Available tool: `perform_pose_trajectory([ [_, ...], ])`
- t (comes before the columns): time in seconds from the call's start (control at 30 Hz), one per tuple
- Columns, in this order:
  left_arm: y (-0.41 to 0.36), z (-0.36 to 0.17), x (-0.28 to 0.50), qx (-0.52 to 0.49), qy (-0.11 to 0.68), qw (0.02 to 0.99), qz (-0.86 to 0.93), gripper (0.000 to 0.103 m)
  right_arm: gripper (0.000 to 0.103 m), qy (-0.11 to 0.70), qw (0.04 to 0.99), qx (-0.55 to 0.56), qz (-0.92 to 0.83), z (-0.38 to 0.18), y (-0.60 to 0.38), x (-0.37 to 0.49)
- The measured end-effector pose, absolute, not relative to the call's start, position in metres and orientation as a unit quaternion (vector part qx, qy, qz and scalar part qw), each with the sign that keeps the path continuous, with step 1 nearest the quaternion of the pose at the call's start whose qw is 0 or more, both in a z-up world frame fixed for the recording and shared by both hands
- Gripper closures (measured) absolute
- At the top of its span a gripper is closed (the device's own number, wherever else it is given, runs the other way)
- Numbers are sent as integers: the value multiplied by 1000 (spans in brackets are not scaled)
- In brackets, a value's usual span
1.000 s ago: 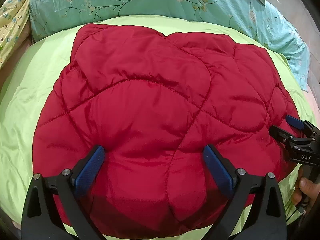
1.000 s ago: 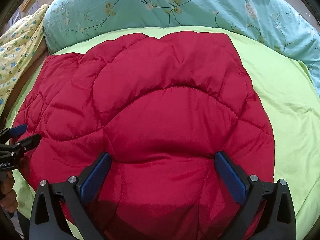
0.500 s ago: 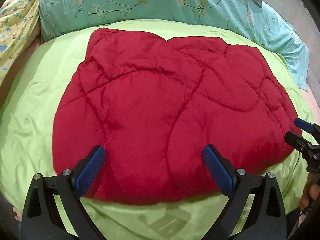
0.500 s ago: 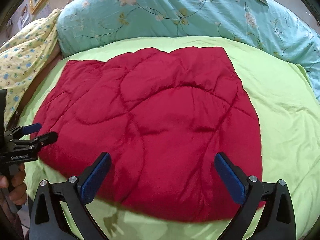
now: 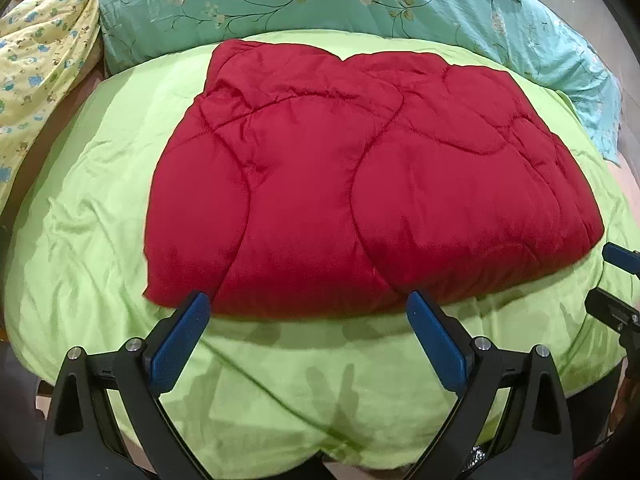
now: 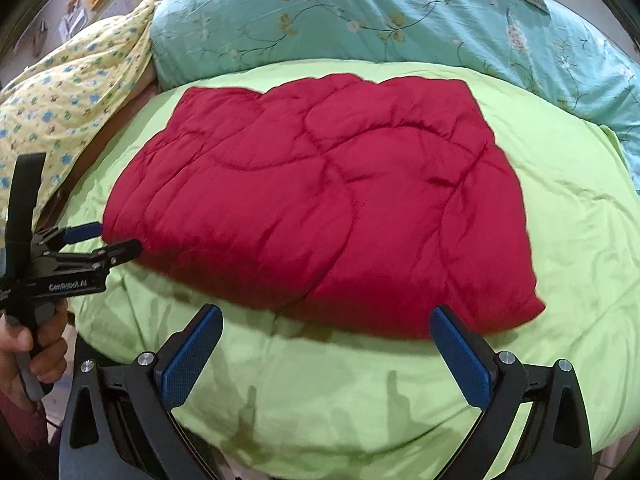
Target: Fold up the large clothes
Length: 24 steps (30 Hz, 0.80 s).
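We see a lime-green bedspread covering the bed, with a teal floral quilt bunched along its far side and a yellow patterned cloth at the far left. On the green spread lies the red quilted garment, folded into a thick rectangle, nothing gripping it. Our left gripper hangs spread wide, empty, its blue pads just short of the garment's near edge. Our right gripper is likewise splayed and empty, just short of that edge. In the right view, a hand holds the left tool beside the garment's left edge.
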<state>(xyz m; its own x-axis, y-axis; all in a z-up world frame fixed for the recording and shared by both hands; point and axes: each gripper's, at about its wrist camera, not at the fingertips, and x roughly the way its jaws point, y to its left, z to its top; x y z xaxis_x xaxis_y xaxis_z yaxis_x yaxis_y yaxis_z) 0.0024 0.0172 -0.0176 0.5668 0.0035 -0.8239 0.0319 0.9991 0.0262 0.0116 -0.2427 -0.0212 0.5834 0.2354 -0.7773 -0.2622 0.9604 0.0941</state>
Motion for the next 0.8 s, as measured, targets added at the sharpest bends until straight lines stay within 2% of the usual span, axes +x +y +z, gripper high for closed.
perform_pose_trajectory([
  [0.3,16,0,-25,23,451,892,-5,3,0,434,887,-39,155,-18,-224,-16],
  [0.8,19,27,-36,21,437,899,11,3,0,400,900,-56,162,26,-211,-27],
])
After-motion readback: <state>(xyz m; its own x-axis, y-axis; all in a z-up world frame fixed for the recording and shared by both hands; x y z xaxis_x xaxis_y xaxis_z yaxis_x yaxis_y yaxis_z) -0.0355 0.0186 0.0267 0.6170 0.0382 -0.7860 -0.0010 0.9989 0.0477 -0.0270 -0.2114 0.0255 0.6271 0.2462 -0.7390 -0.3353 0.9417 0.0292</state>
